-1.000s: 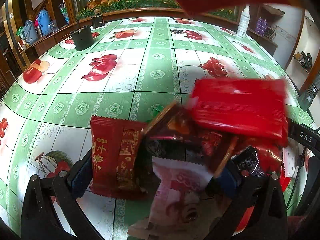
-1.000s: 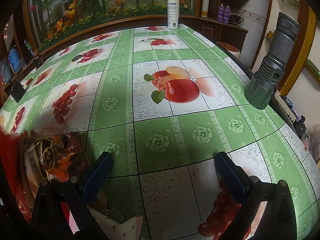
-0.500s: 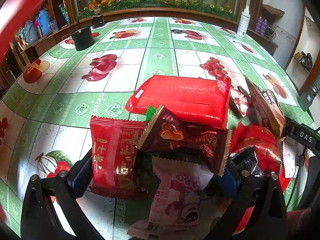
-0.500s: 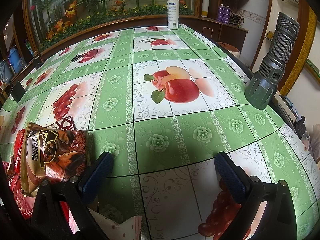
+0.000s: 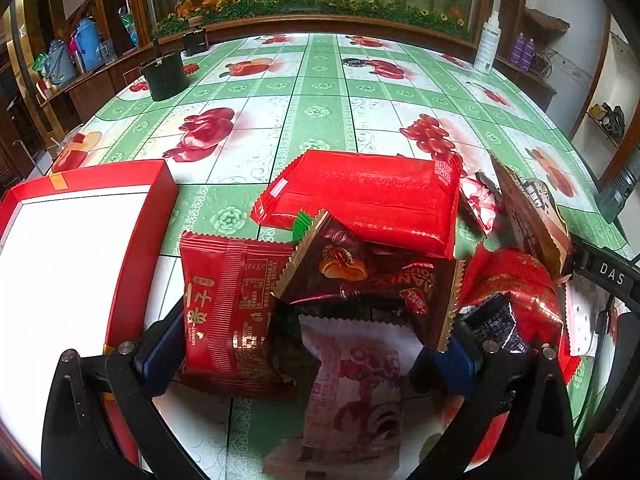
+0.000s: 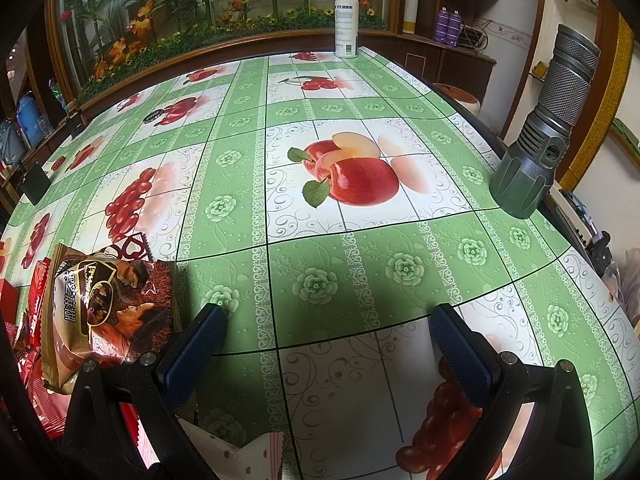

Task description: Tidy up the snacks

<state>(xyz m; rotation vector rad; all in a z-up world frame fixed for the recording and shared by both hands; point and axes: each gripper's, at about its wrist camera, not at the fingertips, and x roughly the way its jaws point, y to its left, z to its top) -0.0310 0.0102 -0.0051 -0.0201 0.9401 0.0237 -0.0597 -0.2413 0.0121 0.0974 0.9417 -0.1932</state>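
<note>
- Two handheld grippers appear, one per view; the left gripper (image 5: 308, 344) has its fingers spread wide over a heap of snack packets, and the right gripper (image 6: 328, 348) has its fingers spread just as wide over bare tablecloth (image 6: 360, 272), pinching nothing.
- Heap, centre and right of the left view: a large red packet (image 5: 360, 196) lies at the back, overlapped by a brown zigzag-edged packet (image 5: 360, 276); a red packet with gold characters (image 5: 228, 308) sits lower left of these, and a pink packet (image 5: 356, 384) lies lowest, between the finger pads.
- Red box (image 5: 72, 264), left edge of the left view: its white interior faces up and it sits just beside the heap, presumably as the receptacle for sorted packets.
- Left fingers bracket several packets at once; whether a pad touches any wrapper cannot be told. The wide spread suggests a pick is being lined up, probably on a nearer packet.
- Brown picture-printed bag (image 6: 108, 312), lower left of the right view, leans at the heap's edge, beside the right gripper's left finger.
- Grey flashlight (image 6: 544, 128) and white spray bottle (image 6: 346, 20) stand well apart, upper right of the right view; a black pot (image 5: 164, 76) stands upper left of the left view.
- Sorting appears at its start: no packet shows inside the box.
</note>
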